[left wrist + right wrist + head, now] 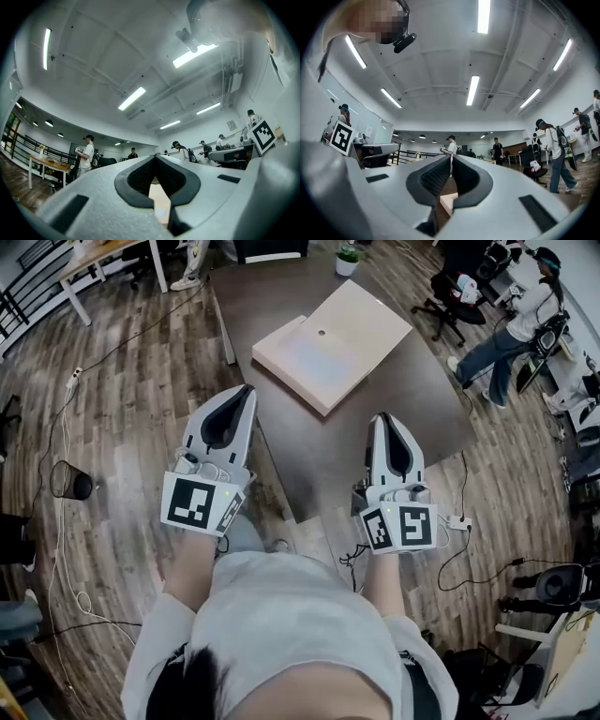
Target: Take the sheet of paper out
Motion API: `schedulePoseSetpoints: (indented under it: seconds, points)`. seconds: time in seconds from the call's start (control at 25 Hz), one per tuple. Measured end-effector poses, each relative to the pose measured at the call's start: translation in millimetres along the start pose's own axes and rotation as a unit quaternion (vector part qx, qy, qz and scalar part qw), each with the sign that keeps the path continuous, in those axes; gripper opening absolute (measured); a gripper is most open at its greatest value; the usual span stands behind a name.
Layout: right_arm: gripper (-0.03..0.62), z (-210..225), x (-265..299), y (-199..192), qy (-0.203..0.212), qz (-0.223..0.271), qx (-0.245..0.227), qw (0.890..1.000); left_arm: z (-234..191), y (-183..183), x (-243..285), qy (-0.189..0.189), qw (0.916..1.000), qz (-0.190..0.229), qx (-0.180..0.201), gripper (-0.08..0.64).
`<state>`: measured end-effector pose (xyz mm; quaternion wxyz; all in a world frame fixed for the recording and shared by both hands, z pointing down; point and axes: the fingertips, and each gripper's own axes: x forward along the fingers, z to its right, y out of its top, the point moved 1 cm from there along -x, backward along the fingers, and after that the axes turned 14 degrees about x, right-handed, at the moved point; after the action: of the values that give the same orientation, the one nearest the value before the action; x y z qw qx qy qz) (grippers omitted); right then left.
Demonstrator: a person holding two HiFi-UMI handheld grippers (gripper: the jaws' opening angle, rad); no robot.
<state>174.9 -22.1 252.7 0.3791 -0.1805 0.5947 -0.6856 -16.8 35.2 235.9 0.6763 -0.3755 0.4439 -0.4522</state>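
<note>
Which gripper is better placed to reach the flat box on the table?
Left, probably: the left gripper points at the flat box's nearer end, while the right gripper sits farther back. Both are shut.

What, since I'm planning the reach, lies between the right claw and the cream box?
Head view: only bare dark tabletop between right claw and cream box.

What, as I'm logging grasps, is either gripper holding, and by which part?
Nothing: the left gripper and right gripper are both shut and empty, short of the flat box.
</note>
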Motion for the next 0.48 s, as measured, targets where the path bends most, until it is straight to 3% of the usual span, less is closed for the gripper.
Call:
schedulePoseSetpoints:
  seconds: [0.48]
  points:
    - [0.018,30,82,-21,-0.053,0.011,0.014,0.998,-48,-50,84,-0.052,0.9985,0.004,-0.013,0.009]
